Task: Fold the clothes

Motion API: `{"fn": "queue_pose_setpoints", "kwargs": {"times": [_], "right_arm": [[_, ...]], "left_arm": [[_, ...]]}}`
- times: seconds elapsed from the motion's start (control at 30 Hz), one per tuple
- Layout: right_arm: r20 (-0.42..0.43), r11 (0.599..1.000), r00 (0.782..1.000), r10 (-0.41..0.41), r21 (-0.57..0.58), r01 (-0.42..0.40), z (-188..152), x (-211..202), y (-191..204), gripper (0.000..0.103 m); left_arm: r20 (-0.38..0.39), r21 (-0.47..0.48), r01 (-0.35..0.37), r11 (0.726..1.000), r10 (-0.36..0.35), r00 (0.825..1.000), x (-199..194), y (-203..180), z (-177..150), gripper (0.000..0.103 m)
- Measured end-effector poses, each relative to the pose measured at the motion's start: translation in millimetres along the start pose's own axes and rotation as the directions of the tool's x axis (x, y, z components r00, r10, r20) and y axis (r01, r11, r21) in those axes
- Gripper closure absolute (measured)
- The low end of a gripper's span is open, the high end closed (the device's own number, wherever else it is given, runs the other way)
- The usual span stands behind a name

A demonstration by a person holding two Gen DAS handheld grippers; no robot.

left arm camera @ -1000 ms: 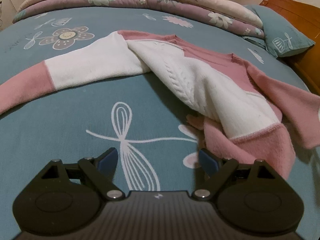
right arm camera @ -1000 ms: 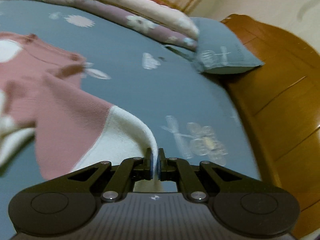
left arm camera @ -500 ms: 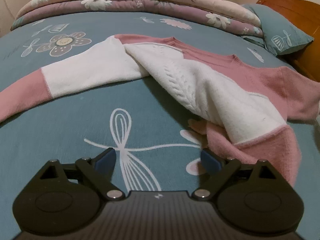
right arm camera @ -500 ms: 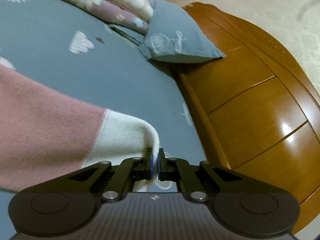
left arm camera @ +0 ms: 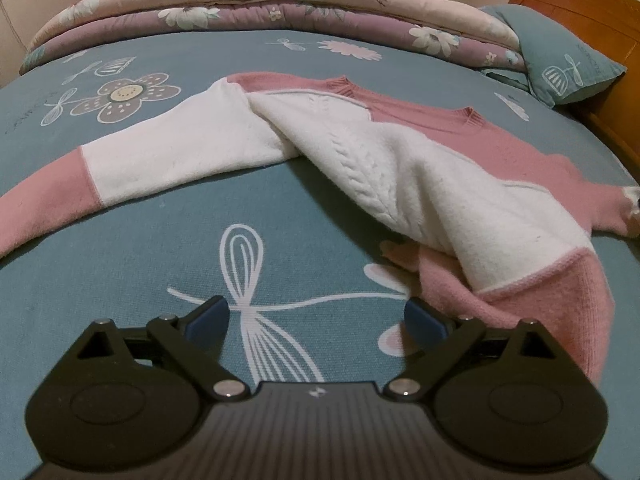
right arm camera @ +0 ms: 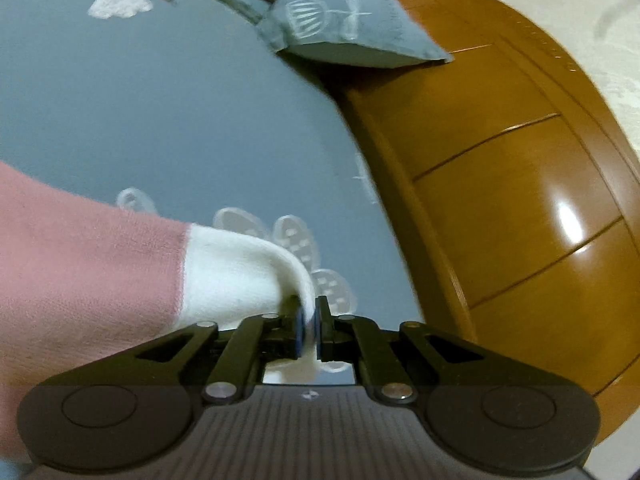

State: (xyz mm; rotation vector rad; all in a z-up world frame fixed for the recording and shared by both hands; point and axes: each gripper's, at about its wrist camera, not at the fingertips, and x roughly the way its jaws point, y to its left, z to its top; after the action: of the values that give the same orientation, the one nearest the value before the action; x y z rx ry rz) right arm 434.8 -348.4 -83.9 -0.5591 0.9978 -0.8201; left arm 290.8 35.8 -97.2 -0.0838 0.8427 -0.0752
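Observation:
A pink and white sweater (left arm camera: 380,168) lies crumpled on the blue flowered bedsheet (left arm camera: 120,260). Its left sleeve (left arm camera: 180,152) stretches out to the left, and its pink hem (left arm camera: 540,300) is bunched at the right. My left gripper (left arm camera: 314,312) hovers over bare sheet just left of the hem; its jaws are opening, with nothing between them. In the right wrist view my right gripper (right arm camera: 309,320) pinches the white cuff (right arm camera: 240,272) of the other sleeve (right arm camera: 80,264) low over the sheet. Its jaws are starting to open, the cuff still between the pads.
Folded floral quilts (left arm camera: 260,4) lie along the far side of the bed. A blue pillow (right arm camera: 340,20) rests against the wooden headboard (right arm camera: 520,200), which runs close along the right of my right gripper.
My right gripper has carried the cuff rightwards toward the headboard and lower, drawing the right sleeve out straight. A small gap has appeared between its pads. The left gripper has stayed put.

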Motion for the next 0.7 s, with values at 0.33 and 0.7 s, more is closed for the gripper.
{"fn": "queue_pose_setpoints", "kwargs": {"times": [0.33, 0.7], "right_arm": [[0.069, 0.954, 0.958, 0.278, 0.099, -0.284, -6, -88, -48, 0.052], [0.172, 0.847, 0.835, 0.522, 0.004, -0.531, -37, -242, -67, 0.043]], "left_arm": [[-0.01, -0.017, 0.006, 1.0, -0.006, 1.0, -3, 5, 1, 0.008], [-0.036, -0.078, 0.058, 0.995, -0.061, 0.997, -18, 20, 1, 0.008]]}}
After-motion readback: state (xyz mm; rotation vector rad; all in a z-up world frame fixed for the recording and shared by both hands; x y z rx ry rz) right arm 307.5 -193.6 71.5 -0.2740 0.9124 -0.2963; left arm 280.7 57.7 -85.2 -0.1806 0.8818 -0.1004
